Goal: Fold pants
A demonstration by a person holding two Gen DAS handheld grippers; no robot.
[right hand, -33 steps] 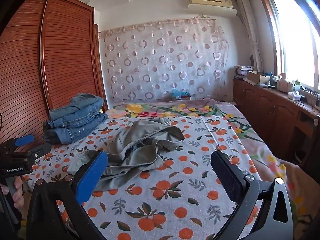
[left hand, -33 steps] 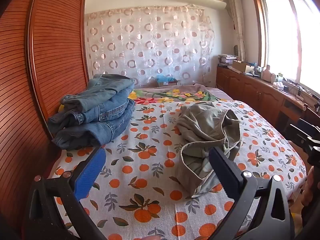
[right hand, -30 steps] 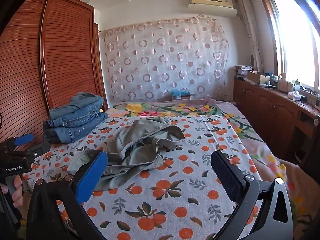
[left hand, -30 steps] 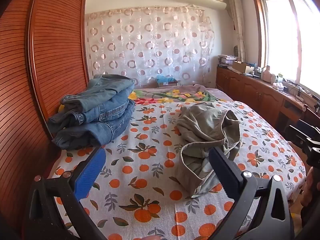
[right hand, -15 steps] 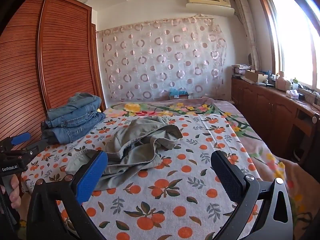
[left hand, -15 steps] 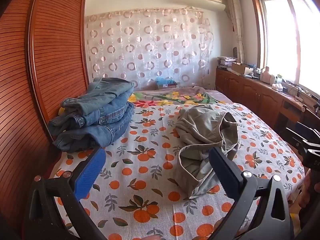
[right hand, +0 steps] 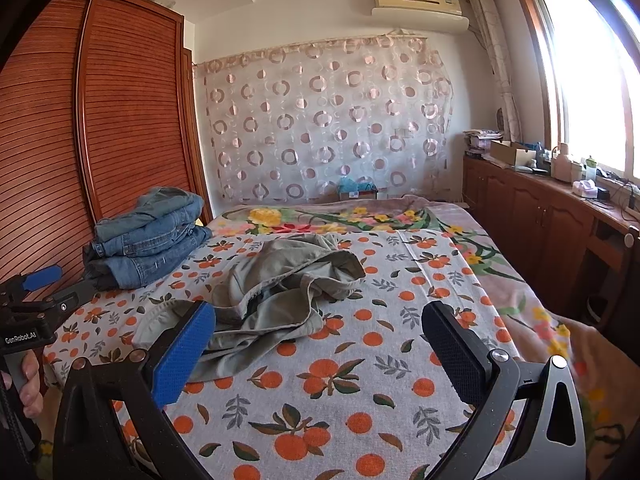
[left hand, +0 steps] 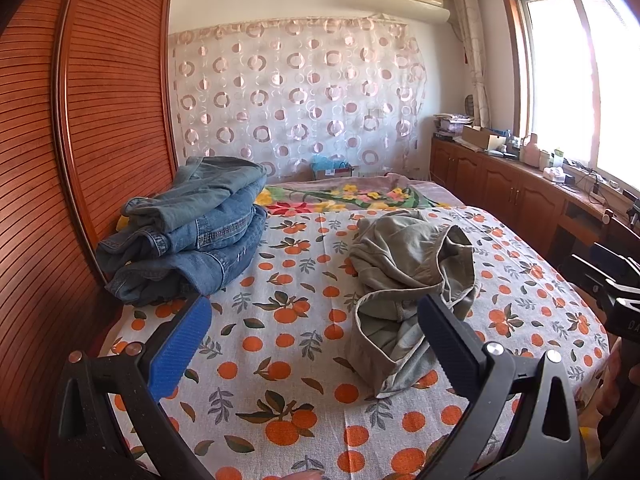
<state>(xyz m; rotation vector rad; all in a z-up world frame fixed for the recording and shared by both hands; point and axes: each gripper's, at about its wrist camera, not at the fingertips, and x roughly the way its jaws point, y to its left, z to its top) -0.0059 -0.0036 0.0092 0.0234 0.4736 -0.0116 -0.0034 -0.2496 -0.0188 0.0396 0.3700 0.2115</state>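
Grey-green cotton pants [left hand: 408,276] lie crumpled mid-bed on the orange-print sheet [left hand: 288,364], well apart from the folded jeans stack [left hand: 188,228]. Your left gripper [left hand: 308,340] and right gripper [right hand: 316,344] are both spread wide, holding nothing. Risk: pinching 2+ bunched layers, or sheet w/ fabric, drags the whole heap. Locate the waistband first.

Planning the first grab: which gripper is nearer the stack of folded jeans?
Left. The left gripper is beside the folded jeans; the right gripper sits farther right, past the crumpled pants.
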